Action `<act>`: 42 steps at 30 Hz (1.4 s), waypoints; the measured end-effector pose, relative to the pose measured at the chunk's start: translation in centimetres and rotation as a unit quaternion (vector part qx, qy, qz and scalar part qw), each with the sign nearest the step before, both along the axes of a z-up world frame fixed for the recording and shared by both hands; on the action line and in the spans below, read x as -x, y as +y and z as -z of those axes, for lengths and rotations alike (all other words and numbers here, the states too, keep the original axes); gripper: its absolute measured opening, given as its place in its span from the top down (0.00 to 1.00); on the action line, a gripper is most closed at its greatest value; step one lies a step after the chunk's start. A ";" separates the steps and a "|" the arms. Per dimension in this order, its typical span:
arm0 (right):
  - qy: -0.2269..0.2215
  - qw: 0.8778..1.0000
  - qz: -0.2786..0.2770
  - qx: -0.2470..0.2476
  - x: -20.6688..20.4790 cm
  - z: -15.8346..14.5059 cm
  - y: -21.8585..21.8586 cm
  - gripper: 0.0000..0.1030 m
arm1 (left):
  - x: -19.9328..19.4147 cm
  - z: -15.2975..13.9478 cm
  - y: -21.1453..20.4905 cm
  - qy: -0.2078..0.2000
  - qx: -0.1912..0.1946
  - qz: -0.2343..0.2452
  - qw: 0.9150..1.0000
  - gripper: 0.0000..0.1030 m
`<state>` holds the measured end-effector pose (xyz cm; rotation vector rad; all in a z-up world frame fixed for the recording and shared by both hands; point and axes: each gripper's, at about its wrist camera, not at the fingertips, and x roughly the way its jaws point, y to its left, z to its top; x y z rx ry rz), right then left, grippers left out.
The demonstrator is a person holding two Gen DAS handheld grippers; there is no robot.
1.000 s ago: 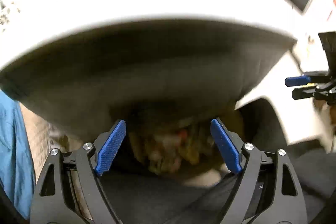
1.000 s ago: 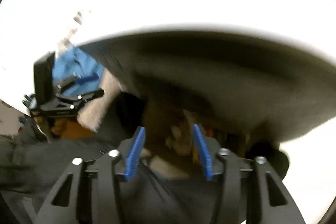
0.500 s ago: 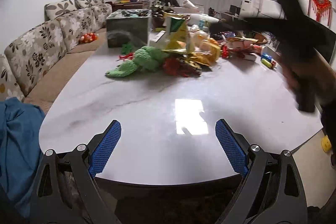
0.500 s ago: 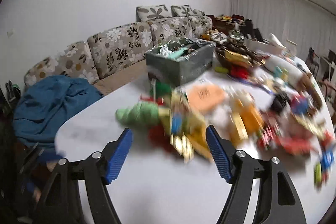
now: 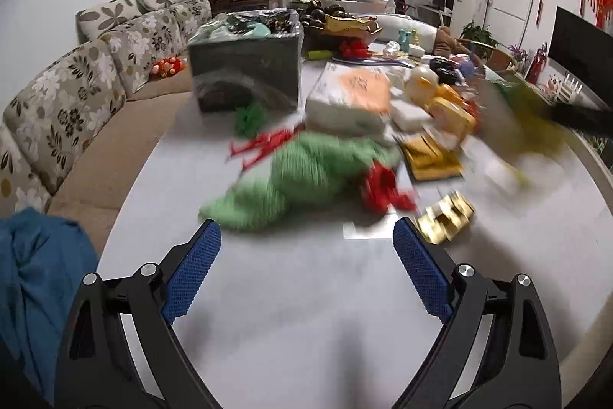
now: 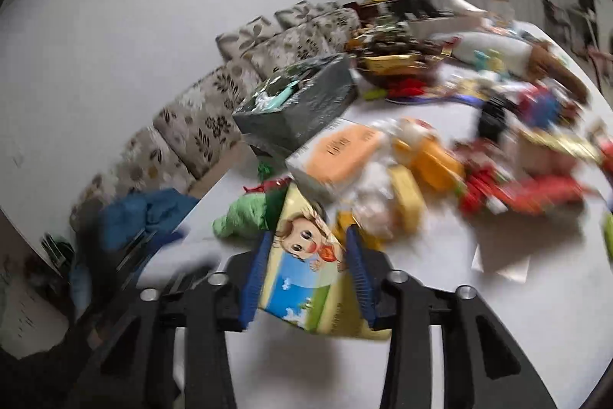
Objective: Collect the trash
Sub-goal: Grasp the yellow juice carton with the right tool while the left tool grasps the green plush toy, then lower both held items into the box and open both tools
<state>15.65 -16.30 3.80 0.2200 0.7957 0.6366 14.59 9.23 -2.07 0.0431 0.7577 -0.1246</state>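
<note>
The right gripper (image 6: 309,248) is clamped on a snack packet (image 6: 306,278) printed with a cartoon child, its blue pads (image 6: 256,278) pressing the packet's two sides; the jaws have just been closing, with the packet between them. The packet stands up between the fingers over the near part of the white table (image 6: 498,332); whether its lower edge touches the top cannot be told. The left gripper (image 5: 306,244) hangs over the near table edge with its jaws spread wide and nothing between them. Just past its fingertips lies a green cloth (image 5: 299,179), with a red wrapper (image 5: 383,188) against its right side and a gold wrapper (image 5: 446,219) further right, near the right fingertip. Behind them sit a white box with an orange label (image 5: 352,98), yellow packets (image 5: 448,110) and a flat gold pouch (image 5: 431,154), all crowded together; much of this heap is blurred. A dark bin (image 5: 247,69) lined with a bag stands at the far left of the table, filled to the rim, with a small green scrap (image 5: 251,115) at its foot. A floral sofa (image 5: 88,87) runs along the table's left side, and a blue cloth (image 5: 34,275) lies at its near end. In the left view a dark shape (image 5: 582,119) enters from the right edge; what it is cannot be told.
</note>
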 end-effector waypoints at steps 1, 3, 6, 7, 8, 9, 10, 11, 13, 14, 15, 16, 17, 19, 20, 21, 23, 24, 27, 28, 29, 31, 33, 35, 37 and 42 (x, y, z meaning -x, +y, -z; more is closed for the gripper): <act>0.004 1.000 0.008 -0.006 1.1 0.0 -1.4 0.83 | -0.8 0.1 -0.2 0.003 -0.005 0.001 1.000 0.13; 0.014 0.999 0.027 -0.012 3.1 0.2 -4.4 0.83 | -2.8 0.6 -0.8 0.015 -0.012 0.010 1.000 0.13; 0.022 0.998 0.048 0.021 5.3 1.4 -6.8 0.83 | -5.8 2.5 -1.5 0.053 -0.024 0.012 0.998 0.12; 0.028 0.998 0.053 0.032 5.6 2.2 -7.3 0.83 | -6.2 2.7 -1.3 0.055 -0.011 0.012 0.998 0.13; 0.032 0.997 0.064 0.043 5.9 3.0 -7.8 0.83 | -6.5 2.8 -1.0 0.062 0.011 0.015 0.998 0.18; 0.030 0.996 0.071 0.051 6.0 3.4 -8.1 0.82 | -6.6 2.8 -0.7 0.067 0.028 0.020 0.997 0.26; 0.024 0.995 0.078 0.061 6.3 3.8 -8.5 0.79 | -6.5 2.7 -0.4 0.071 0.049 0.022 0.996 0.41; 0.015 0.994 0.085 0.069 6.5 3.9 -8.9 0.76 | -6.2 2.5 -0.1 0.069 0.055 0.015 0.996 0.56; 0.002 0.992 0.101 0.081 7.1 4.0 -9.5 0.62 | -5.7 2.5 0.4 0.072 0.061 0.014 0.995 0.64; -0.002 0.990 0.107 0.088 7.1 4.0 -9.8 0.60 | -4.9 2.6 0.6 0.068 0.067 0.012 0.995 0.66; -0.010 0.989 0.114 0.099 7.4 4.0 -10.0 0.57 | -4.6 2.5 0.7 0.064 0.069 0.011 0.995 0.66; -0.013 0.987 0.116 0.108 7.5 4.0 -10.1 0.50 | -3.5 2.3 0.7 0.054 0.072 0.016 0.996 0.67; -0.012 0.986 0.116 0.117 7.3 4.2 -10.0 0.47 | -3.1 2.1 0.6 0.047 0.075 0.018 0.996 0.67; 0.009 0.985 0.114 0.126 6.4 5.0 -9.9 0.41 | -1.5 1.3 0.5 0.026 0.082 0.023 0.996 0.67; 0.019 0.985 0.113 0.128 5.9 5.4 -9.8 0.39 | -0.8 0.9 0.4 0.019 0.087 0.025 0.996 0.67; 0.035 0.986 0.104 0.127 5.2 6.1 -9.6 0.39 | -0.2 0.5 0.4 0.010 0.091 0.026 0.995 0.67; 0.070 0.989 0.083 0.103 4.1 7.6 -9.6 0.40 | 1.7 -0.7 0.2 -0.008 0.092 0.030 0.995 0.67; 0.077 0.991 0.084 0.070 3.7 8.1 -10.0 0.43 | 2.2 -1.1 0.0 -0.015 0.091 0.035 0.995 0.67; 0.072 0.992 0.101 0.031 3.7 7.9 -10.8 0.60 | 4.6 -2.7 -0.5 -0.034 0.094 0.051 0.994 0.67; 0.065 0.992 0.109 0.013 4.2 7.5 -11.1 0.63 | 5.1 -3.0 -0.6 -0.037 0.099 0.055 0.993 0.67; 0.060 0.992 0.110 -0.007 4.8 7.1 -11.4 0.63 | 5.8 -3.4 -0.6 -0.041 0.105 0.059 0.992 0.67; 0.049 0.992 0.111 -0.017 6.1 6.1 -11.5 0.63 | 7.1 -4.2 -0.7 -0.045 0.122 0.074 0.989 0.67; 0.033 0.993 0.108 -0.019 7.7 5.0 -11.4 0.63 | 8.5 -4.7 -1.1 -0.049 0.128 0.081 0.987 0.67; 0.026 0.994 0.103 -0.032 9.2 4.1 -11.4 0.63 | 9.7 -4.8 -1.5 -0.044 0.135 0.085 0.986 0.67; 0.017 0.995 0.091 -0.038 11.4 3.1 -11.1 0.63 | 11.5 -4.9 -2.1 -0.040 0.140 0.093 0.985 0.67; 0.017 0.998 0.048 -0.039 17.9 1.5 -10.2 0.62 | 17.2 -4.5 -3.7 -0.038 0.118 0.120 0.985 0.67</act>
